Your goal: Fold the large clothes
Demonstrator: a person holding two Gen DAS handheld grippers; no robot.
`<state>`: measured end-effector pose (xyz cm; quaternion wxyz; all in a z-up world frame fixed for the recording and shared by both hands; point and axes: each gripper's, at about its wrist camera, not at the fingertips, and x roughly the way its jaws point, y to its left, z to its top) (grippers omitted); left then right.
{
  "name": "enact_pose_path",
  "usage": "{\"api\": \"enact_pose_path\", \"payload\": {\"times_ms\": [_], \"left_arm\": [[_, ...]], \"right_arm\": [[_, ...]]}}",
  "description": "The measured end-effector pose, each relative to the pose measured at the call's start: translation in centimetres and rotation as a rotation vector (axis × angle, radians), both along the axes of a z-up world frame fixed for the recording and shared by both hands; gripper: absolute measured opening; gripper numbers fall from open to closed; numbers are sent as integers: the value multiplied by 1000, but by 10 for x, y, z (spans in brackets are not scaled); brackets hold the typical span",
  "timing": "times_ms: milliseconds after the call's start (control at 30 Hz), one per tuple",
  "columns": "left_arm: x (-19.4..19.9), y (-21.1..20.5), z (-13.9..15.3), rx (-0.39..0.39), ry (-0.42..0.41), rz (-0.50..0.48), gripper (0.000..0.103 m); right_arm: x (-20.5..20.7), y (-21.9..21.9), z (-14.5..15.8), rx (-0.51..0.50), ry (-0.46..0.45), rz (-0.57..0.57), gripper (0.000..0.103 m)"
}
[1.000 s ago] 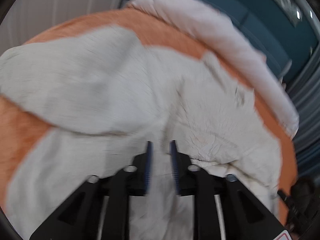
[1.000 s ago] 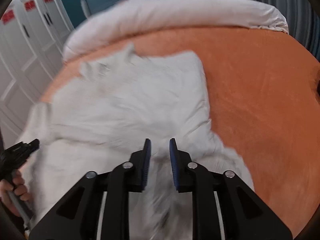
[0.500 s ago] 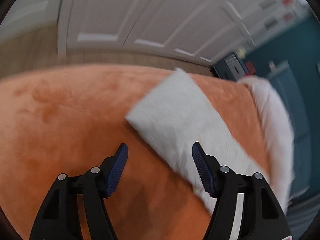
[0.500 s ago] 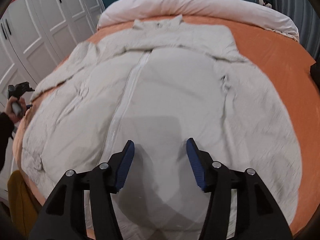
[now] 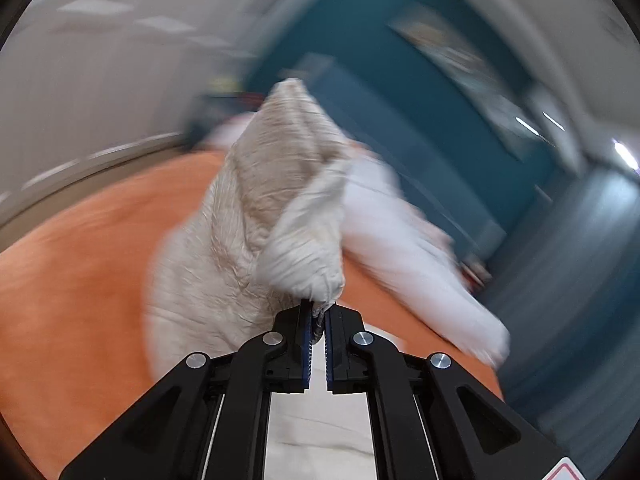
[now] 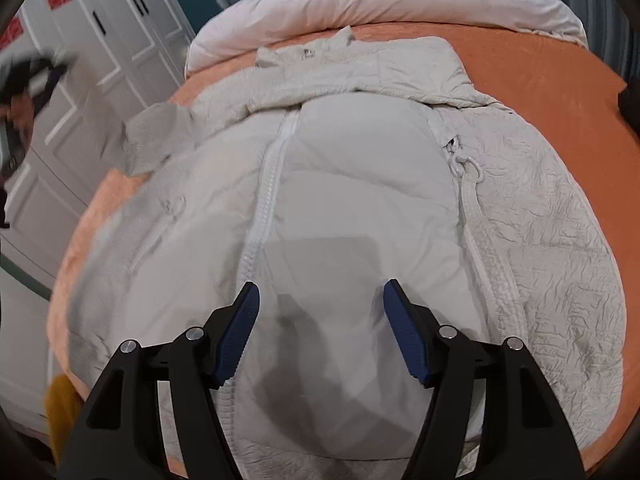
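A large off-white padded zip coat (image 6: 352, 200) lies spread face up on an orange bed cover (image 6: 552, 72), its collar toward the headboard. My right gripper (image 6: 320, 308) is open and empty, hovering above the coat's lower front. My left gripper (image 5: 318, 320) is shut on the cuff end of the coat's sleeve (image 5: 280, 200) and holds it lifted off the bed; that view is blurred by motion. In the right wrist view the lifted sleeve (image 6: 160, 136) shows blurred at the coat's left side.
A rolled white duvet (image 6: 380, 0) lies along the head of the bed, against a teal headboard. White wardrobe doors (image 6: 100, 40) stand at the left. The bed's left edge (image 6: 68, 248) drops to the floor.
My left gripper has closed on the sleeve cuff and lifted it off the bed. My right gripper stays open over the coat and has come a little lower and closer.
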<state>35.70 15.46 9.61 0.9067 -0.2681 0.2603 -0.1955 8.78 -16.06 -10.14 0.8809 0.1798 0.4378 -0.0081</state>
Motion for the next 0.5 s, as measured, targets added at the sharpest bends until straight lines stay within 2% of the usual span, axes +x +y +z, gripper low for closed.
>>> {"api": "enact_pose_path", "payload": {"times_ms": [67, 133, 167, 200, 233, 267, 300, 367, 433, 500], "left_arm": [[-15, -67, 13, 18, -22, -131, 3], [-31, -138, 0, 37, 27, -238, 10], [-37, -163, -14, 44, 64, -275, 35], [-43, -195, -41, 56, 136, -319, 67], [-49, -210, -62, 74, 197, -325, 72], [-57, -226, -96, 98, 276, -316, 69], [-62, -231, -114, 112, 317, -311, 69], [-76, -219, -158, 91, 412, -273, 68], [-84, -185, -175, 31, 461, -212, 68], [-82, -147, -174, 0, 456, -135, 68]], "right_arm": [[-3, -7, 5, 27, -19, -16, 63], [-7, -16, 10, 37, -34, -34, 63], [-9, -23, 13, 43, -42, -45, 63], [-12, -29, 14, 49, -46, -56, 65], [-13, -34, 14, 52, -47, -62, 67], [-15, -43, 13, 56, -43, -79, 69], [-16, -50, 12, 59, -39, -93, 69], [-15, -61, 11, 70, -40, -104, 69], [-6, -73, 12, 58, -49, -102, 69], [10, -82, 15, 48, -64, -93, 69]]}}
